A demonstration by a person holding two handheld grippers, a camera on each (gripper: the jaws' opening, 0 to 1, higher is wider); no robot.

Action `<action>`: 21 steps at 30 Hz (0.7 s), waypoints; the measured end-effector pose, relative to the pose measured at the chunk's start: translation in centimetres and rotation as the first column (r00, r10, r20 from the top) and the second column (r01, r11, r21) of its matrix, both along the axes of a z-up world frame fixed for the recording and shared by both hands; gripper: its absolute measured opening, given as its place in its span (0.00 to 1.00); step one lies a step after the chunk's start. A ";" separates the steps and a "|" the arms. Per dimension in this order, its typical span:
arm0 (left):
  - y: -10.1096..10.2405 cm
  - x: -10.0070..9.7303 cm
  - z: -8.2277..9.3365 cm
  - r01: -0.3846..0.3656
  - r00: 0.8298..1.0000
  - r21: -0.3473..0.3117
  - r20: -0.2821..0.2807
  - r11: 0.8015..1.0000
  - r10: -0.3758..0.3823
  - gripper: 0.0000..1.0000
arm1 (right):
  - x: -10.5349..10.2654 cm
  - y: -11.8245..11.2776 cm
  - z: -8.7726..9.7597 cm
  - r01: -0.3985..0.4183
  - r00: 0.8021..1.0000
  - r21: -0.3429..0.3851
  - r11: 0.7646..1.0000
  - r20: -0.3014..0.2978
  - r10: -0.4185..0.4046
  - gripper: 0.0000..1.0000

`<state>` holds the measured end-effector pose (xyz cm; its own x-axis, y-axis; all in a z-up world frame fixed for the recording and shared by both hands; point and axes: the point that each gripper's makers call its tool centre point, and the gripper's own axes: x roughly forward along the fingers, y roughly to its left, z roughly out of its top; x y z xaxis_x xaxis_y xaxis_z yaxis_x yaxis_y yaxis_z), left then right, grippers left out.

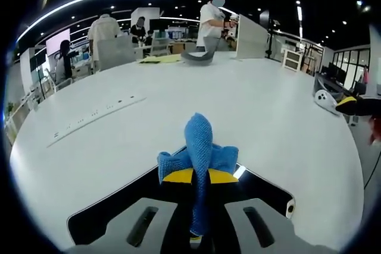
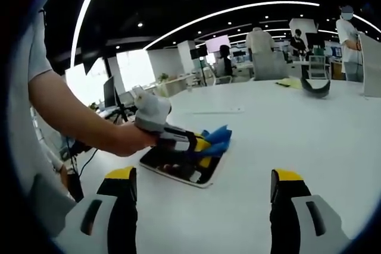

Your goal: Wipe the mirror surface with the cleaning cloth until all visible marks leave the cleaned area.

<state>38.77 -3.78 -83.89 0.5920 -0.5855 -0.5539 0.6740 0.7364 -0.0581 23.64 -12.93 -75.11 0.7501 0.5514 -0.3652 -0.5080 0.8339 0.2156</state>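
An open office with dark ceilings and curved light strips spreads behind a broad white bench (image 1: 250, 105), where several people stand at the far side. On that bench lies my mirror (image 2: 181, 171), a dark rectangular slab with a pale edge, flat on the white top; from my left gripper view it sits right under my jaws (image 1: 268, 191). My left gripper (image 1: 199, 173) has its yellow-tipped jaws closed on the blue cleaning cloth (image 1: 199, 147), which bunches up out of the tips and rests down on the mirror's near part. In my right gripper view the same left gripper (image 2: 199, 145) is held by my hand (image 2: 128, 140), with the cloth (image 2: 217, 138) pressed at the mirror's far edge. My right gripper (image 2: 202, 197) hangs above bare bench, well apart from the mirror, its jaws spread wide with nothing between them. Farther off on the bench are a grey curved object (image 1: 199, 56) and a yellow sheet (image 1: 159, 59); I cannot tell what either is.
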 end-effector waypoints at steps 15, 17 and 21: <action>-0.6 -0.1 0.0 0.022 1.000 0.002 0.000 1.000 -0.022 0.04 | -0.1 -0.3 -0.1 0.003 1.000 -0.001 1.000 -0.002 -0.003 0.93; -0.7 -0.1 0.0 0.023 1.000 0.004 0.000 1.000 -0.023 0.04 | -0.1 -0.3 -0.1 0.002 1.000 -0.001 1.000 -0.002 -0.002 0.93; -0.8 -0.2 0.0 0.022 1.000 -0.004 -0.002 1.000 -0.022 0.04 | -0.1 -0.2 0.1 0.000 1.000 -0.001 1.000 0.007 0.000 0.92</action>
<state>38.55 -4.54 -83.87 0.5781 -0.6002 -0.5528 0.6898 0.7214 -0.0618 23.55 -13.10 -74.97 0.7525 0.5512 -0.3604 -0.5098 0.8340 0.2112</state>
